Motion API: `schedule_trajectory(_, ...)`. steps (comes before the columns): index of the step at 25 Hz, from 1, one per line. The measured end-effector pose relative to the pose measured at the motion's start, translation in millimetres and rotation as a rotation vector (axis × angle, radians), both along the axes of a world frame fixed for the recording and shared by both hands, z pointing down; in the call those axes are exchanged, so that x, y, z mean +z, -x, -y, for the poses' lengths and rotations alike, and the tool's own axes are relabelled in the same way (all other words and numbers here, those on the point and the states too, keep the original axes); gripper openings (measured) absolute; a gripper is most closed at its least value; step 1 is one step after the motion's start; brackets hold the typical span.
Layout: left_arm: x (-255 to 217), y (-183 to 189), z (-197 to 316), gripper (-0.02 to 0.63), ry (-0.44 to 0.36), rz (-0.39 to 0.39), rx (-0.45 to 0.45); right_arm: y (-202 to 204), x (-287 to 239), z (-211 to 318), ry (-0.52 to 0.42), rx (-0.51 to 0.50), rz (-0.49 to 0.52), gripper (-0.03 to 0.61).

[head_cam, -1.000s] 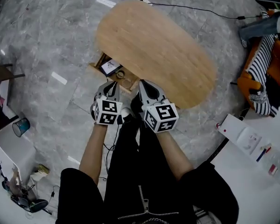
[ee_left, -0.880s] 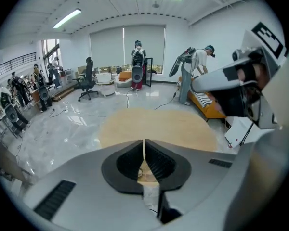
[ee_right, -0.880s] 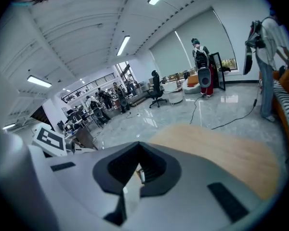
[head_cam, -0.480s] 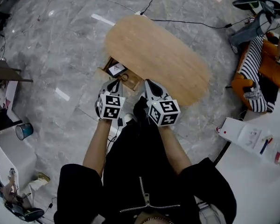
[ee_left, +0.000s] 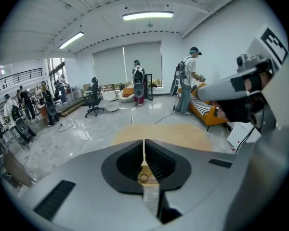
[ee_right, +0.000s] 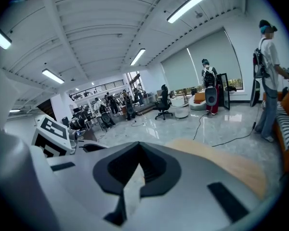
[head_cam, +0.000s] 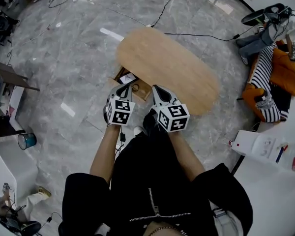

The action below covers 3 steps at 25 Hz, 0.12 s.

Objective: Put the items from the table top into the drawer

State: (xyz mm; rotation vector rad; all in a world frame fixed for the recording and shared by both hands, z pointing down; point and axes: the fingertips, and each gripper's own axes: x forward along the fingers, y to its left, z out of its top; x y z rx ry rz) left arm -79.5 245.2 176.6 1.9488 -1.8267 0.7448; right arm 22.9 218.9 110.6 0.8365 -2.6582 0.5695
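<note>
No print can be read here. The only bold marks are the black-and-white square patterns on each gripper's cube, and the flat white item [head_cam: 128, 77] carries a dark patch too small to make out.

The left gripper [head_cam: 125, 88] has its jaws drawn together with only a hairline slit between the ribbed black pads, and nothing is held in them. The right gripper [head_cam: 156, 88] looks the same in its own view: pads meeting at the tip, nothing between them. Both hang side by side in the air in front of the person's black-clad body, near each other but apart, and touch neither bench nor drawer.

The oval wooden bench [head_cam: 173, 68] stands on a grey marble floor [head_cam: 64, 58]. On its near-left side the wooden drawer [head_cam: 144, 90] stands pulled out. The flat white item lies in it toward the back, with a small ring [head_cam: 135, 88] just beside it, nearer the front. The left gripper view catches the ring through the gap below its jaws. Both gripper tips sit just short of the drawer's front edge in the head view.

A black cable [head_cam: 196, 35] runs across the floor past the far end of the bench. An orange sofa [head_cam: 280, 75] draped with striped cloth stands to the right and a teal cup [head_cam: 26, 140] to the far left. The gripper views show a large hall — several people standing, an office chair [ee_left: 92, 98], strip lights overhead.
</note>
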Motion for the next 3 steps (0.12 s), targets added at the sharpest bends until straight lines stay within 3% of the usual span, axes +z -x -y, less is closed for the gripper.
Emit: schedule_trajectory(3,-2.0,0.5,-11.7,0.023,0.0,0.01,0.003,-0.2,-2.9,-12.7,-0.005,-0.005,0.005,0.008)
